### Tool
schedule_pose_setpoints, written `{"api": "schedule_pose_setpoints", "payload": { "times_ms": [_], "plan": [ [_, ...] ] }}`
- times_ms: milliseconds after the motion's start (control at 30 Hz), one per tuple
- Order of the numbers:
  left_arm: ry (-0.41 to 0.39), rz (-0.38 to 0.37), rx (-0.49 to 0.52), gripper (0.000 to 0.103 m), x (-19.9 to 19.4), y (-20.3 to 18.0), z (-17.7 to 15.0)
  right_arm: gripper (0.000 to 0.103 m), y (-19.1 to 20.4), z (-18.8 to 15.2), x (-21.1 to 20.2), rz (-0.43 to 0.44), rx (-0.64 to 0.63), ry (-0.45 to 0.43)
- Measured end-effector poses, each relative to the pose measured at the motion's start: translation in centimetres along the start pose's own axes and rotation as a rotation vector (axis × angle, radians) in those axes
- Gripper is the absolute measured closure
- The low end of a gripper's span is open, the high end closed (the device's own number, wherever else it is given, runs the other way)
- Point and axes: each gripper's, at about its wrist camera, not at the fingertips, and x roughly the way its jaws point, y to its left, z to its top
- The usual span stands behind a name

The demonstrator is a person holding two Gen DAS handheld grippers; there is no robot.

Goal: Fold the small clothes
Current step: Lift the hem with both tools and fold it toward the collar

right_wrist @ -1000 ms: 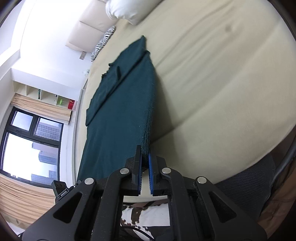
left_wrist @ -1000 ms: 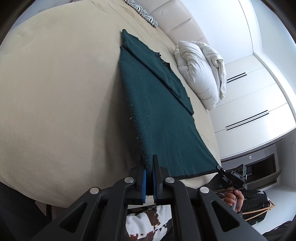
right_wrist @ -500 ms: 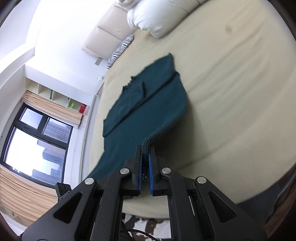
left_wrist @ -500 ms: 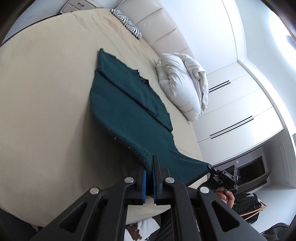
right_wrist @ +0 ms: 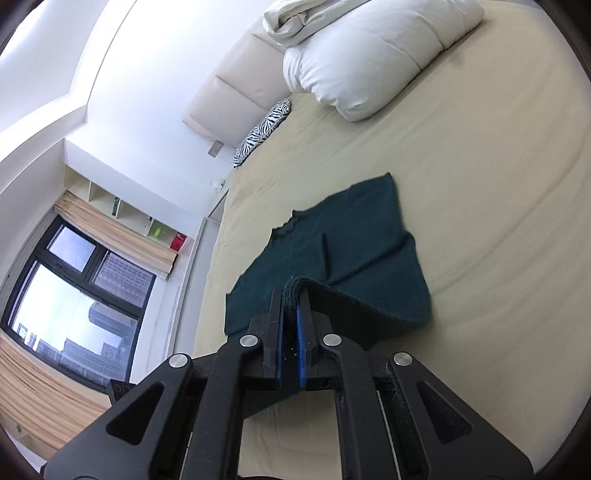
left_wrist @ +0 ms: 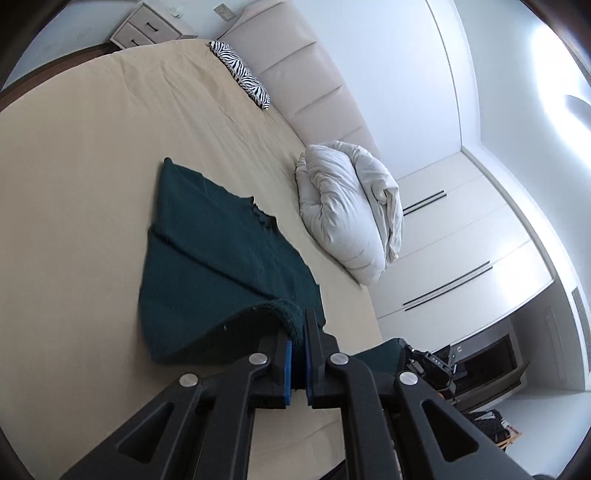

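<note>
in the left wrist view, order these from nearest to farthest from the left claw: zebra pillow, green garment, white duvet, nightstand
1. Green garment: its near edge is pinched in the left claw, the rest lies on the bed ahead.
2. White duvet: bundled to the right, beyond the garment.
3. Zebra pillow: at the head of the bed.
4. Nightstand: past the bed's far corner, top left.

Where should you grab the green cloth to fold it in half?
By its two near corners, coming from the bed's near edge, as now: the left gripper and right gripper each pinch one. The green cloth lies long and flat, so lifting that end carries it over evenly.
</note>
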Motion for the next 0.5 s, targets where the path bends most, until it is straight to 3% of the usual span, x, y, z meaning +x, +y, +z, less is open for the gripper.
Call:
{"api": "schedule_pose_setpoints", "payload": {
  "times_ms": [300,500],
  "plan": [
    [-0.034,0.01,-0.04,0.097,5.0,2.3,7.2,0.099,-1.6,5.8,7.0,-0.075,0.025,-0.03],
    [-0.033,0.044,-0.079,0.097,9.0,5.1,10.3,0.099,-3.0,9.0,12.8,-0.144,0.017,-0.015]
  ]
}}
